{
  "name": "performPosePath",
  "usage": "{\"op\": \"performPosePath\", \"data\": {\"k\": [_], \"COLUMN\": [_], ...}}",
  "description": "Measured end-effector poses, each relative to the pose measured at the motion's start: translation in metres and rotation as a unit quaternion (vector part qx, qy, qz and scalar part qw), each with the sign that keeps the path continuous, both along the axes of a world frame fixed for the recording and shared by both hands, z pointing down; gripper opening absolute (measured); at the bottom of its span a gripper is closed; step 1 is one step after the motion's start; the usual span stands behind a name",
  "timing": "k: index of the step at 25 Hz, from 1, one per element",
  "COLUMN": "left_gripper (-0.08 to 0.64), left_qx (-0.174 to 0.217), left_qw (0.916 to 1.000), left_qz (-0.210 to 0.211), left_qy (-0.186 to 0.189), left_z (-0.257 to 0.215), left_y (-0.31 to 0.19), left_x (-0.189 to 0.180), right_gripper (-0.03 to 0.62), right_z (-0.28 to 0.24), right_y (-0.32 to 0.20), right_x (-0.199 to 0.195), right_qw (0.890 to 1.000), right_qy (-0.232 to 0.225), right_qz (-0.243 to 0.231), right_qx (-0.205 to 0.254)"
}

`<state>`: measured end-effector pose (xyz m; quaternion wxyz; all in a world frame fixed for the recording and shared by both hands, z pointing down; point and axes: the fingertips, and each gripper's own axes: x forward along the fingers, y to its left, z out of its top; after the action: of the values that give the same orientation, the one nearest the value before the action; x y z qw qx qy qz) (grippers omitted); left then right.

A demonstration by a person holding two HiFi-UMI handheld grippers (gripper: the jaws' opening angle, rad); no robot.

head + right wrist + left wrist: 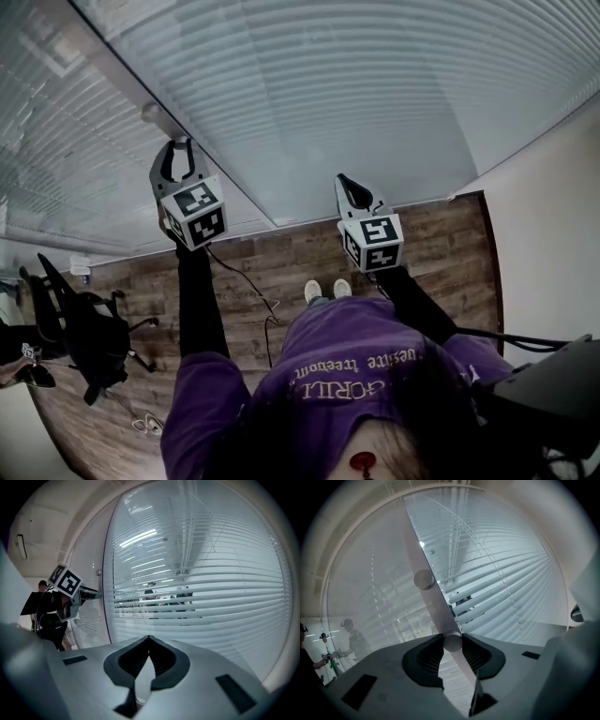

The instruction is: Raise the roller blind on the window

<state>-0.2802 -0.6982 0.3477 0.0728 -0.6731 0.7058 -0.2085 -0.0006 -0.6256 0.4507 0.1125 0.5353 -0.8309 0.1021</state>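
The blind (pixel 375 94) hangs lowered, filling the window ahead. The left gripper (pixel 178 150) pinches a small round knob (pixel 452 642) on the post (pixel 417 550). The right gripper (pixel 149 638) is pressed together, empty. The knob looks hard and slippery, so grip its rim squarely. The slats seem light and flimsy.

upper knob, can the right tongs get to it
Probably yes: the upper knob sits bare above the left tongs, which grip the lower knob; the right tongs are empty, though shut.
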Motion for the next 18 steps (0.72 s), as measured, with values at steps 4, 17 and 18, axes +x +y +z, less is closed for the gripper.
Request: {"op": "performPosePath", "data": {"k": [4,17,18], "left_gripper": [0.123,0.123,0.123], "left_qx": [-0.012,-0.016,-0.017], "left_qw": [0.9993,0.9951,0.9947], "left_qz": [0.005,0.011,0.012], "left_qy": [-0.034,-0.097,-0.101], "left_z": [0.0001,0.0010,0.0015], "left_y": [0.0011,0.0019,0.0017], "left_x": [0.0006,0.0047,0.0046], "right_gripper": [-0.003,-0.003,-0.003], "right_z": [0.0000,-0.0029,-0.0028], "right_y": [0.0002,-0.0024,-0.0030], "right_x": [-0.0007,0.0031,0.0040], "right_qw": [1.000,1.000,1.000], "right_qy": [-0.001,0.001,0.003], "right_qz": [-0.003,0.002,0.004], "right_qx": [-0.002,0.002,0.002]}}
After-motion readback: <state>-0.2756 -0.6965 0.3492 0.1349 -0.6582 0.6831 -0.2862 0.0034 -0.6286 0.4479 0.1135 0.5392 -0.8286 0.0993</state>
